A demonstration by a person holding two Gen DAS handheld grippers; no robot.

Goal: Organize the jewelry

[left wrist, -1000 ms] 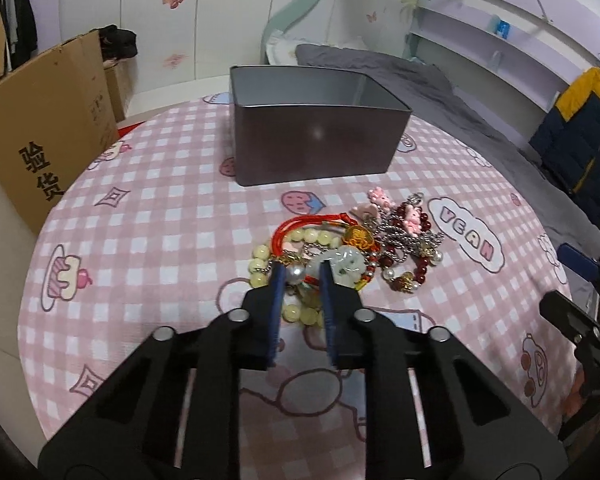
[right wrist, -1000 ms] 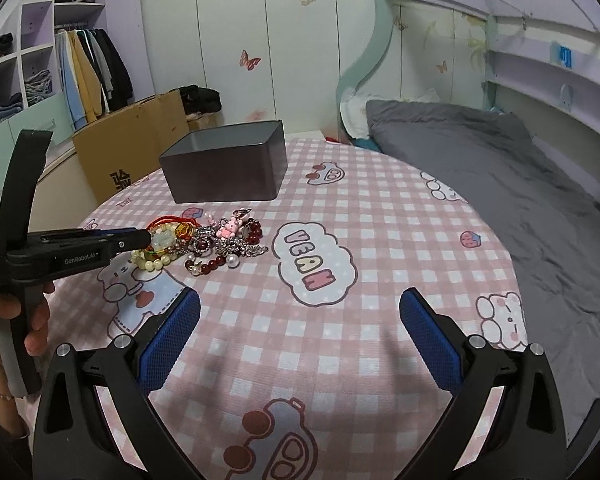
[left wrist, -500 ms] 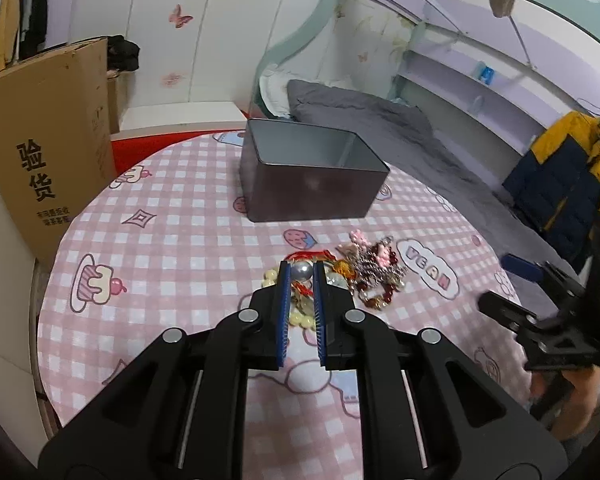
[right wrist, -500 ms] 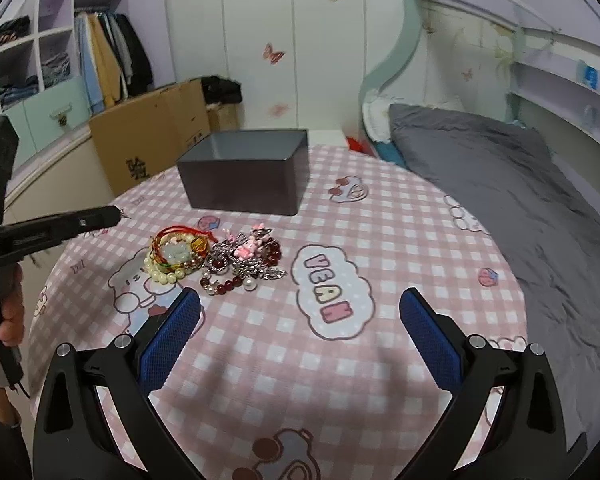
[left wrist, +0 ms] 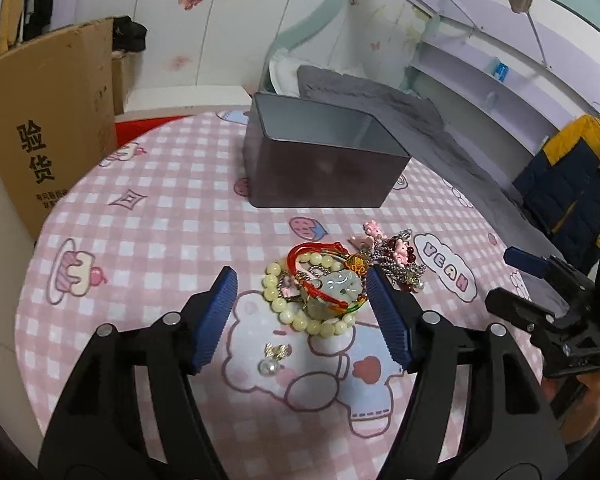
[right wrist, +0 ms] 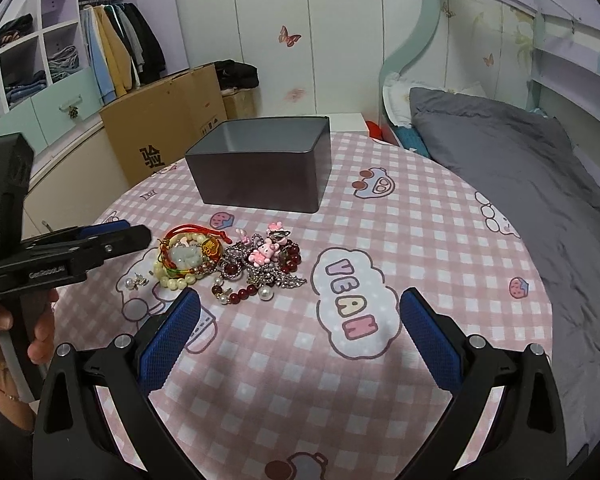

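Jaws of your left gripper (left wrist: pixel 302 286), nearly closed a moment ago, now spread empty over the bracelets (left wrist: pixel 314 292); right gripper (right wrist: pixel 300 322) wide too; tin (left wrist: pixel 324 168) unfilled.

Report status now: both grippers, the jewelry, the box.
Left gripper open, empty, fingers flanking the bead bracelet. Right gripper open, empty, short of the jewelry pile. Pearl earring lies apart. Tin box open, unobstructed.
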